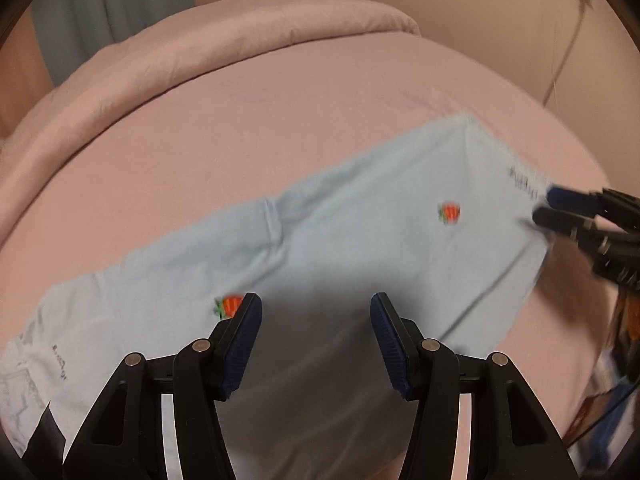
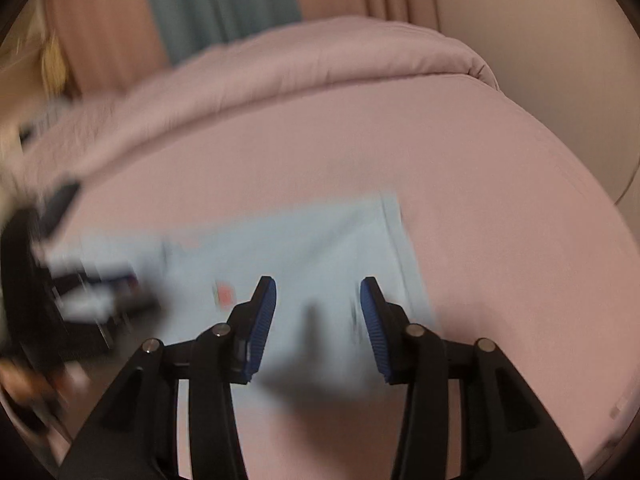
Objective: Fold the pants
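Both claws hang over the pants (image 1: 340, 248), which lie flat on the pink bed (image 1: 240, 128). Left claw (image 1: 316, 320) is spread, with nothing between its pads, above the near edge of the light blue cloth. Right claw (image 2: 318, 316) is also spread and pinches nothing; in the left view it shows at the right end of the pants, by the printed band.

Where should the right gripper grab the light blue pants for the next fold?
Probably at the hem end of the pants, from the right. That edge lies flat and bare on the pink bedsheet, and the right gripper is already there, jaws apart. The left gripper hovers open mid-leg.
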Demonstrator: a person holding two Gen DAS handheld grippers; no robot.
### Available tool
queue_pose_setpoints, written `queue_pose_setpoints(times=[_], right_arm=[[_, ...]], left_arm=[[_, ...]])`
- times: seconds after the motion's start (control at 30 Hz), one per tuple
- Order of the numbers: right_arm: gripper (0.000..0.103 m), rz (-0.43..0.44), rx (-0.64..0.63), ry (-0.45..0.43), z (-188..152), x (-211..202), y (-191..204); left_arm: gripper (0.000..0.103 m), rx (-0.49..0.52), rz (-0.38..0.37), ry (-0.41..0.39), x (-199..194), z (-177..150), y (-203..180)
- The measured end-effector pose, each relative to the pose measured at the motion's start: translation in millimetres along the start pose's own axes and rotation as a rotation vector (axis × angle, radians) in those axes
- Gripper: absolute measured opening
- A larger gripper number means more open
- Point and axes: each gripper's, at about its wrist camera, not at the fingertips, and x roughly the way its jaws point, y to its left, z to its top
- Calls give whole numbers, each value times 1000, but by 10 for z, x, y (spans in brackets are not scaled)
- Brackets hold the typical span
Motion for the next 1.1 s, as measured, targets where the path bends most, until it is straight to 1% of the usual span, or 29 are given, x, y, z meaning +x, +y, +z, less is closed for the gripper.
queue_pose_setpoints(times=[0.07,0.1,0.13,0.17,0.23,0.3,0.33,0.37,0.4,0.43,0.5,0.57,0.7,0.8,0.83,0.9,0.97,1.0,1.03,1.07,1.1], right_arm=[[44,-93,-49,76,-261,110,-32],[44,-127,-54,127,-393,210,-96],[44,-83,-31,70,-471,185,-185],[44,-48,6,53,-508,152,-279],[43,-1,135,78,-479,94,-468],[46,-23,202,91,-429,26,-524],[48,-34,237,78,-436,-47,-569],[50,-19,268,69,-457,-104,-605],[51,14,315,57,-494,-151,-659],[53,68,378,46,-555,-203,-718],[55,132,456,40,-711,-245,-738],[57,175,519,38,-835,-260,-712],[61,202,566,27,-901,-208,-673],[61,177,576,31,-871,-196,-568],[61,170,566,21,-855,-221,-507],[61,168,531,6,-765,-235,-340],[61,134,479,17,-751,-289,-204],[61,100,432,15,-694,-316,-90],[61,85,358,-1,-629,-352,81],[61,100,304,-8,-580,-367,179],[61,145,236,-6,-495,-346,360]], left_arm=[[57,28,13,29,70,-100,-44],[58,31,20,28,106,-116,-68],[65,29,34,11,123,-139,-52],[69,19,46,7,117,-157,-26],[69,-20,21,17,-19,-255,66],[69,-53,15,3,-133,-321,117],[69,-62,28,-15,-208,-364,137],[69,-67,35,-26,-255,-393,145],[69,-73,35,-34,-306,-431,155],[69,-78,34,-37,-341,-465,158],[69,-86,40,-44,-416,-541,141],[69,-93,48,-43,-462,-611,149],[69,-118,50,-37,-482,-689,219],[69,-161,58,-33,-489,-755,366],[69,-184,68,-37,-505,-793,466],[69,-242,99,-49,-559,-867,726],[69,-332,131,-66,-641,-967,1103],[69,-384,142,-73,-680,-1022,1326],[69,-434,163,-72,-703,-1071,1547],[69,-471,179,-66,-709,-1104,1711],[69,-502,189,-60,-706,-1135,1871]])
